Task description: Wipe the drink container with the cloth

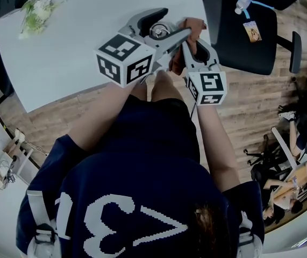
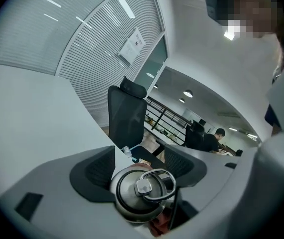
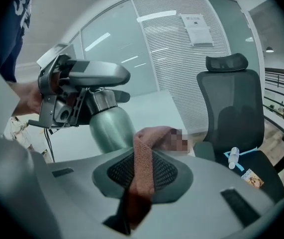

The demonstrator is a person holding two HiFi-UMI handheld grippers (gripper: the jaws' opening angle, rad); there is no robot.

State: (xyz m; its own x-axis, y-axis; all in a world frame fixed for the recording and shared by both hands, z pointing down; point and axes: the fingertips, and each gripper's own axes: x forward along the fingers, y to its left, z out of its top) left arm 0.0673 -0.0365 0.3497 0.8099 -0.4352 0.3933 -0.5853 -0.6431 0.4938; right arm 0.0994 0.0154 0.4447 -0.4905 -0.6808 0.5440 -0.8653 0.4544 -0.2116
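Observation:
A steel drink bottle [image 2: 138, 192] with a ring-handled lid sits between the jaws of my left gripper [image 2: 139, 176], which is shut on its neck. From above, the lid [image 1: 160, 31] shows just past the left gripper [image 1: 161, 28], held over the table's edge. In the right gripper view the bottle's body [image 3: 108, 126] hangs tilted below the left gripper [image 3: 82, 83]. My right gripper [image 3: 142, 171] is shut on a reddish-brown cloth [image 3: 144, 158], and the cloth's free end lies against or right beside the bottle's side. The right gripper [image 1: 190, 39] stands next to the bottle on its right.
A white table [image 1: 62, 52] lies ahead on the left, with a small bunch of flowers [image 1: 36, 12] near its far corner. A black office chair [image 1: 247, 34] stands to the right with a small plastic bottle [image 3: 234, 156] and a card on its seat. Below is a wooden floor [image 1: 250, 101].

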